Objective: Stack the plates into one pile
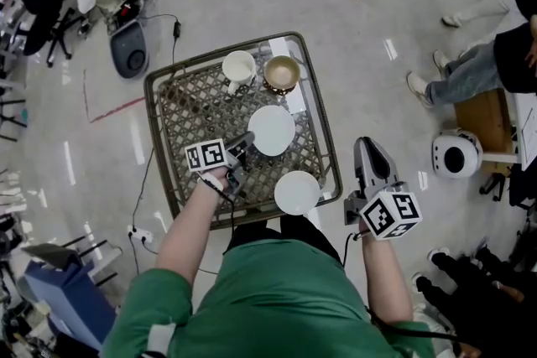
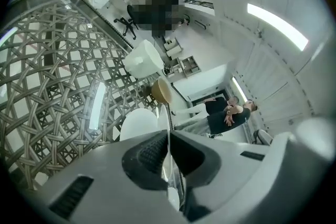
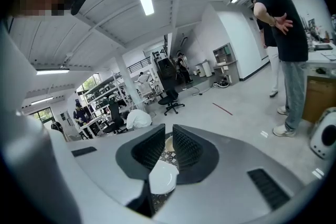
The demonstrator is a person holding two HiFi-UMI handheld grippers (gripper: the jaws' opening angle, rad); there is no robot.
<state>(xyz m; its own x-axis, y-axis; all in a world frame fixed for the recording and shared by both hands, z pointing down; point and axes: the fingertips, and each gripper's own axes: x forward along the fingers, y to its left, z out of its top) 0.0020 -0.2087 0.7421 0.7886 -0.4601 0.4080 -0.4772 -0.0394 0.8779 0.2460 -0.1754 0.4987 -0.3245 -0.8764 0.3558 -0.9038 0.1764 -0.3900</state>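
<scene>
I count two plates, centre plate (image 1: 272,130) and five-o'clock plate (image 1: 297,192), one mug (image 1: 239,68) at eleven, one bowl (image 1: 282,73) at twelve.

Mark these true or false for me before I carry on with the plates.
1. The left tongs are shut on the far plate's rim. True.
2. The two plates sit in one pile. False: they are apart, and the near plate lies alone by the lattice table's front right corner.
3. The right tongs grip the near plate. False: their jaws stand slightly apart with nothing between them, off the table's right side.
4. A white mug and a brown bowl stand side by side at the table's far edge. True.
</scene>
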